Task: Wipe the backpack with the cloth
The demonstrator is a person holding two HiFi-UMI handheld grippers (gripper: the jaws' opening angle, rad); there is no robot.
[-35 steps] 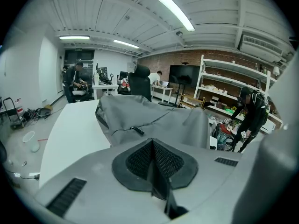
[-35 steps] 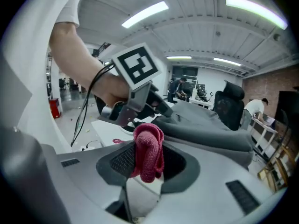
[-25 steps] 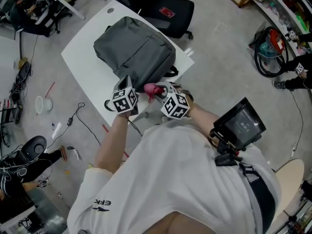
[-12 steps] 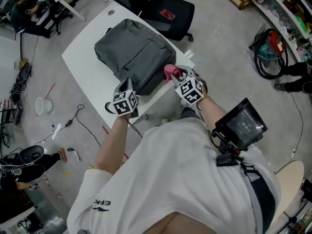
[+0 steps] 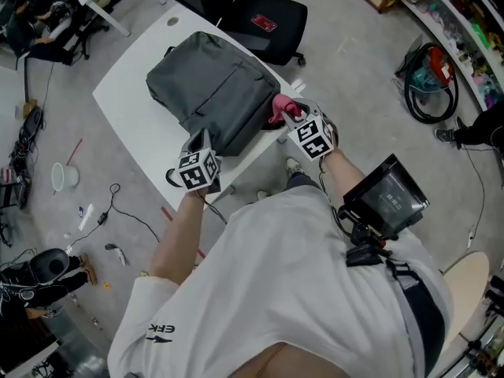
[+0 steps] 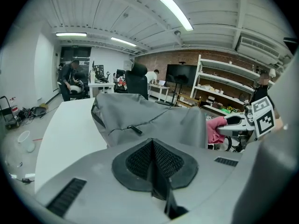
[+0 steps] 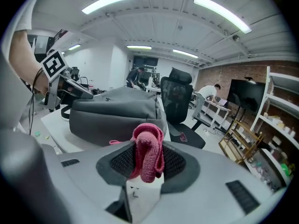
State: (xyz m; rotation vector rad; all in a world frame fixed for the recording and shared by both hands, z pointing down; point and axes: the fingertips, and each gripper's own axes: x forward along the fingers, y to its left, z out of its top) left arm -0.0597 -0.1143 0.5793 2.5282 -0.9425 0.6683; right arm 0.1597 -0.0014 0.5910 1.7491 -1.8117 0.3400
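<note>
Only the right gripper view shows the pink knitted cloth [image 7: 147, 155] clamped between that gripper's closed jaws. The left gripper view shows its own jaws pressed together with nothing between them.

In the head view both forearms reach forward. The left gripper [image 5: 201, 144] is at the white table's [image 5: 134, 109] near edge. The right gripper [image 5: 293, 116] is by the table's right corner, holding the cloth just beside the grey fabric backpack [image 5: 213, 89] lying there.

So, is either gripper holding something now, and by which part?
The right gripper holds the pink cloth, jaws shut on a bunched fold; the rest sticks out past them. The left gripper is shut, empty.
</note>
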